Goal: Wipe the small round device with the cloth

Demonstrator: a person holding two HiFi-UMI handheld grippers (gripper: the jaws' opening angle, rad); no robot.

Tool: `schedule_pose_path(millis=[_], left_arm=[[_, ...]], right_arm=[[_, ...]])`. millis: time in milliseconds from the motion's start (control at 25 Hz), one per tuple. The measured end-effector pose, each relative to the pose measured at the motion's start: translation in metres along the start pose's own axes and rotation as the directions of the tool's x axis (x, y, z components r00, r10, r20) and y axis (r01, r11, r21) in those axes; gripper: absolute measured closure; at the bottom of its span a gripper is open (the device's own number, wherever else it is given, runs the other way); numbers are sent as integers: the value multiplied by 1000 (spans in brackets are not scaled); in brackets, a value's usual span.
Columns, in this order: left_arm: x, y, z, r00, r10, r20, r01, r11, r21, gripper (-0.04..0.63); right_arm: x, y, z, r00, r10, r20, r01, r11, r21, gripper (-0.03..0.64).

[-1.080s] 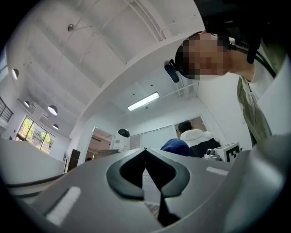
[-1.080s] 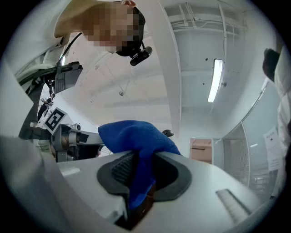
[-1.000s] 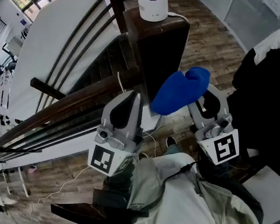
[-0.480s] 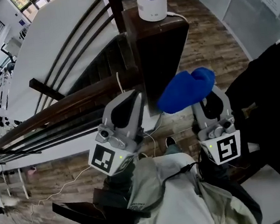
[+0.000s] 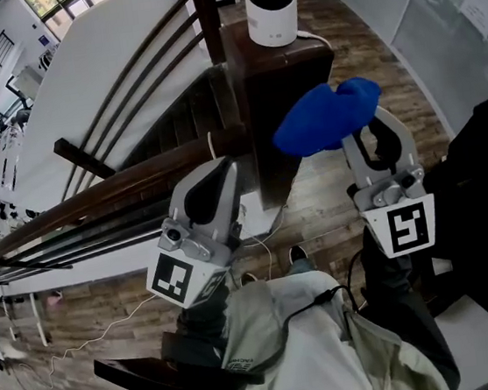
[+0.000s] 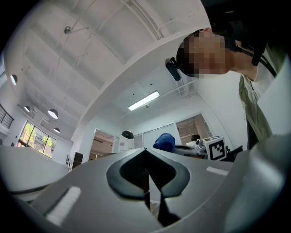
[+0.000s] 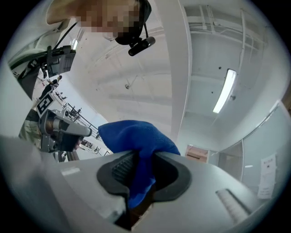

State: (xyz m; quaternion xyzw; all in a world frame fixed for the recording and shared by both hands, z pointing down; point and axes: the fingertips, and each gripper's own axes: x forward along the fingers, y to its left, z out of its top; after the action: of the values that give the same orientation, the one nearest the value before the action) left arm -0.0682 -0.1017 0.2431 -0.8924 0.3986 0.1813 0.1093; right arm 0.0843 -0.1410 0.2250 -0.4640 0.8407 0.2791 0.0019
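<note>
1. Dark wooden post carries the small round device, well apart from both claws.
2. Right claw grips the blue cloth; left claw is clenched on nothing.
3. Advised: press the bunched cloth lightly onto the device's dome, clear of its cable.
4. No legible branding.
</note>
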Motion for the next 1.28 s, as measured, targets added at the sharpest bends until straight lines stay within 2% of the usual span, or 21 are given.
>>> schedule_pose_path(millis=[280,560,680,920,1120,1200,1280], left_arm=[[26,17,11,999,-22,-47,26,996,81,595],[52,39,27,1000,-14,-25,16,995,99,595],[56,49,27,1000,-4,-21,6,995,104,595],[51,57,20,999,19,-32,-17,996,82,595],[47,68,12,999,40,-30,-38,997,67,595],[49,72,11,999,46,-29,-44,997,64,595],[49,74,12,998,50,-27,-48,997,64,595]], right_arm=[[54,-47,16,999,-5,-47,-1,994,-111,532],[129,-82,53,992,-5,-124,-21,978,-210,532],[160,-78,48,985,22,-169,-69,959,-275,532],[145,-59,27,974,37,-222,-102,951,-292,535],[125,-26,-15,924,117,-365,-247,910,-334,535],[123,-25,-16,930,132,-343,-252,909,-333,535],[122,-43,-1,957,103,-272,-190,929,-317,535]])
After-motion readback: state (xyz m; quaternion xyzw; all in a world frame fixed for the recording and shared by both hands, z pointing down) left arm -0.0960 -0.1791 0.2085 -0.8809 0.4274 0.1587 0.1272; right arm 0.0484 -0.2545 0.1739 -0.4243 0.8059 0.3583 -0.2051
